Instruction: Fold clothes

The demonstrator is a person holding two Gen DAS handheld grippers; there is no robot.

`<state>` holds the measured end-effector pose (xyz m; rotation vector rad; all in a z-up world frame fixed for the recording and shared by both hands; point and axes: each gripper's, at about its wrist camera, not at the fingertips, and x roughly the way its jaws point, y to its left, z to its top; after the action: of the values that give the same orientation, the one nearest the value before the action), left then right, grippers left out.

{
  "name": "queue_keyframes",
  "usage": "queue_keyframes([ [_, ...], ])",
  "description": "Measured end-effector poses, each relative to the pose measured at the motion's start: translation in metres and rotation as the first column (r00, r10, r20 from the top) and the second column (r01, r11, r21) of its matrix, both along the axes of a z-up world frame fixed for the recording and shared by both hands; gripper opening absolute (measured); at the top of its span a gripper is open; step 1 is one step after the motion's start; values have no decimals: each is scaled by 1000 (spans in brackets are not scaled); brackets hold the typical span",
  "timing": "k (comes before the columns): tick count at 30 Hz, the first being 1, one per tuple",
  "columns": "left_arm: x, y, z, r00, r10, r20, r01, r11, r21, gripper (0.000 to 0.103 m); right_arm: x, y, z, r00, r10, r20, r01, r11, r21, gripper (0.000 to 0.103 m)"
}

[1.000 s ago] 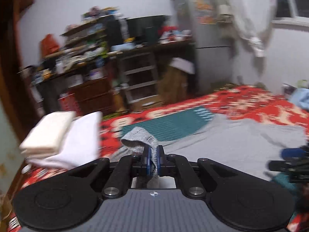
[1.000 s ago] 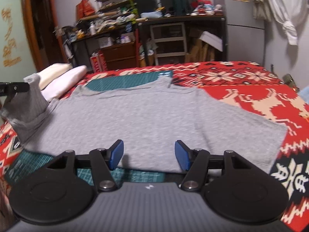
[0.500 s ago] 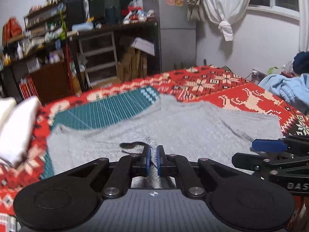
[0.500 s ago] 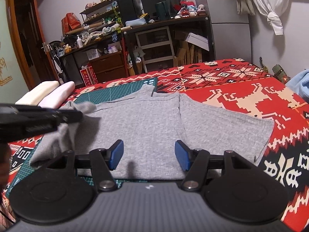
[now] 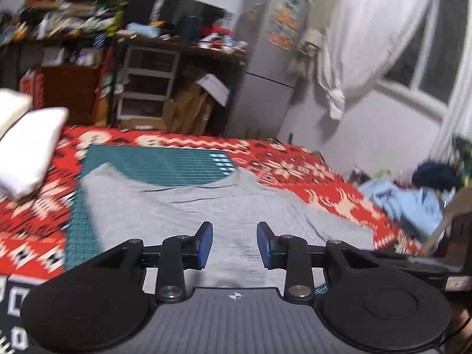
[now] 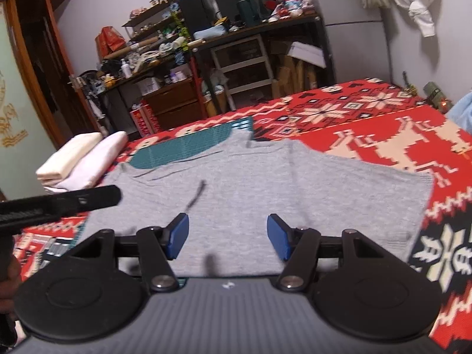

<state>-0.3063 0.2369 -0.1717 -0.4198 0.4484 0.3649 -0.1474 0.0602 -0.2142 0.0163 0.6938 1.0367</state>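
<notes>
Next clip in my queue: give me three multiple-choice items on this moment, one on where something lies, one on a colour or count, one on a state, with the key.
1. Where do the folded white cloths lie?
A. on the grey garment
B. on the bed to the left of the grey garment
C. on the shelf by the wall

2. What colour is the mat showing beyond the grey garment's neckline?
A. teal green
B. yellow
C. pink

3. How do the grippers stand?
A. both shut on the garment
B. only the left open
C. both open, holding nothing

Key:
1 B: in the right wrist view the stack sits on the red patterned blanket, left of the garment.
2 A: the gridded mat is teal in both views.
3 C: the left gripper and right gripper both show blue pads apart, with only flat fabric beyond.
</notes>
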Motion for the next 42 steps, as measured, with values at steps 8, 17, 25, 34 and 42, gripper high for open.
queue_keyframes([
  [8, -34, 28, -24, 999, 3, -44, -8, 993, -117, 10, -14, 31, -3, 989, 107, -104, -111, 993, -27, 35],
  [17, -29, 19, -49, 988, -54, -141, 41, 995, -92, 10, -31, 60, -6, 969, 194, -151, -208, 975, -82, 34],
  [25, -37, 29, -54, 993, -41, -115, 23, 988, -155, 10, -34, 59, -1, 975, 196, -109, -209, 970, -125, 0],
  [34, -42, 30, -48, 997, -18, -72, 5, 984, -177, 10, -6, 48, 0, 977, 130, -167, -145, 986, -80, 15],
  [42, -32, 42, -46, 998, 9, -54, -18, 985, -172, 10, 33, 93, 10, 992, 129, -7, -129, 986, -100, 23],
])
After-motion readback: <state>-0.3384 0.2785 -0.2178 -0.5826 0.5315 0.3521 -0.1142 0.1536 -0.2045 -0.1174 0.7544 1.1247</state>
